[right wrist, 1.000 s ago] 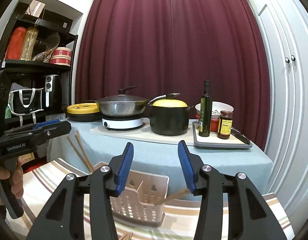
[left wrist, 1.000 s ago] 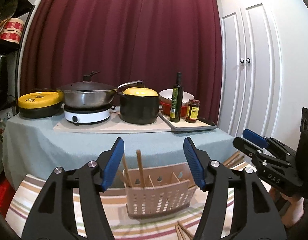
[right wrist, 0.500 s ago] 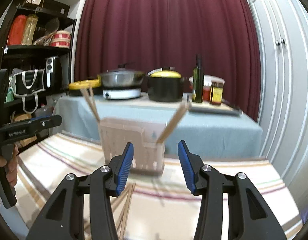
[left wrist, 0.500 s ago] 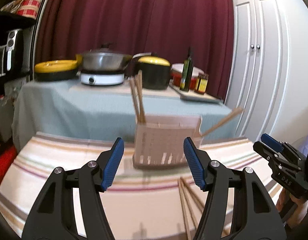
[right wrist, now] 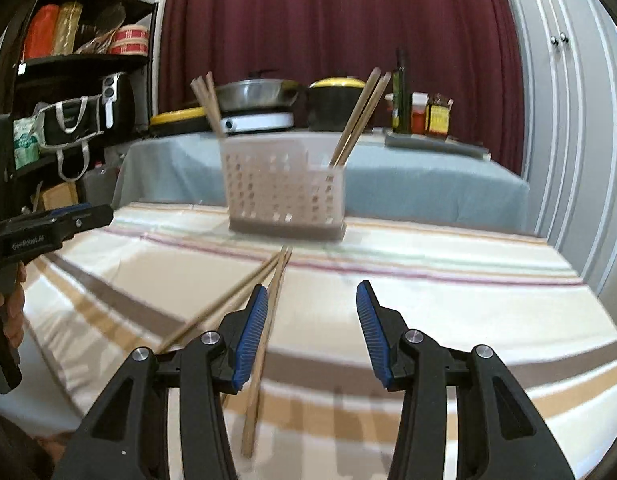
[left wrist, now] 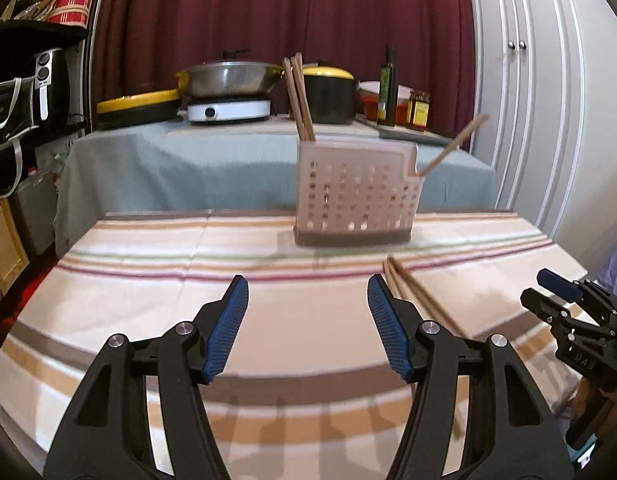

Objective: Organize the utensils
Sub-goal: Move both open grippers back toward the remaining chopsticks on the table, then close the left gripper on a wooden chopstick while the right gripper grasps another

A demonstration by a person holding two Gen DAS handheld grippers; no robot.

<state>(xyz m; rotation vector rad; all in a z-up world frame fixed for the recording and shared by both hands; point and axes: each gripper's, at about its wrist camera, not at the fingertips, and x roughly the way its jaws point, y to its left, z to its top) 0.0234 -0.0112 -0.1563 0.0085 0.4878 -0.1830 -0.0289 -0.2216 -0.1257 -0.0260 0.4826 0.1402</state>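
On the striped desk (right wrist: 448, 292), loose chopsticks (right wrist: 264, 300) wait; others stand in the basket (right wrist: 284, 196). Both tools, left (left wrist: 306, 328) and right (right wrist: 310, 332), are apart, holding nothing.

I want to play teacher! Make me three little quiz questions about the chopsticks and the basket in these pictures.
1. True or false: the left gripper is holding a chopstick.
2. Where do the loose chopsticks lie? A) on the striped cloth B) on the stove C) on the shelf
3. Fill in: the upright chopsticks stand in the pink ____.

Key: 1 false, both grippers, right gripper too, are open and empty. 2 A. 3 basket.
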